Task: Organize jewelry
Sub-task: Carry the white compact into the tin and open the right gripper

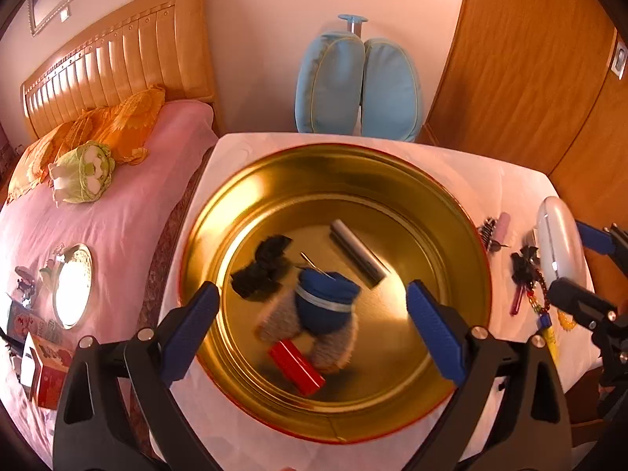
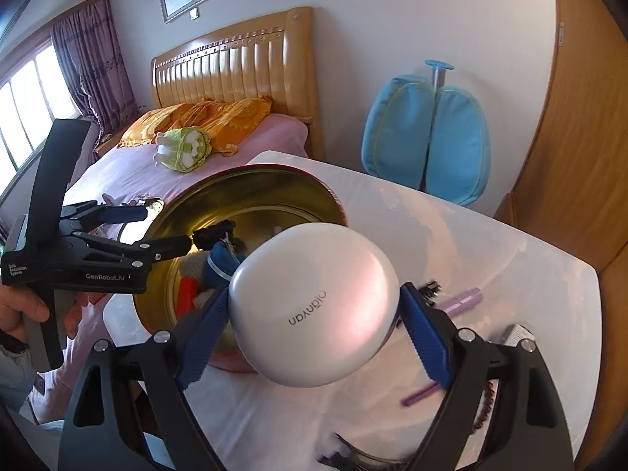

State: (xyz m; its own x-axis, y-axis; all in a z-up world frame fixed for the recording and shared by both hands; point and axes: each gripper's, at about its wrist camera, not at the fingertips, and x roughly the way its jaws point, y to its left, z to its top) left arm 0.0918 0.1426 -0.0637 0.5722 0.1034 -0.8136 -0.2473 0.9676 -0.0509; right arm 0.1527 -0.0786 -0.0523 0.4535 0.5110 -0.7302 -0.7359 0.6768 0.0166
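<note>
White case (image 2: 314,314) clamped between right gripper (image 2: 314,327) pads beside gold tin (image 1: 333,290), left gripper (image 1: 314,325) wide above it, tin contents blurred.

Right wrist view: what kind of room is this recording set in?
Most likely a home bedroom: a bed with a wooden headboard and orange pillows, a curtained window, and a cloth-covered table beside the bed.

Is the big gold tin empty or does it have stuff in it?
Not empty. The gold tin holds a black bow, a red box and a silver tube.
</note>
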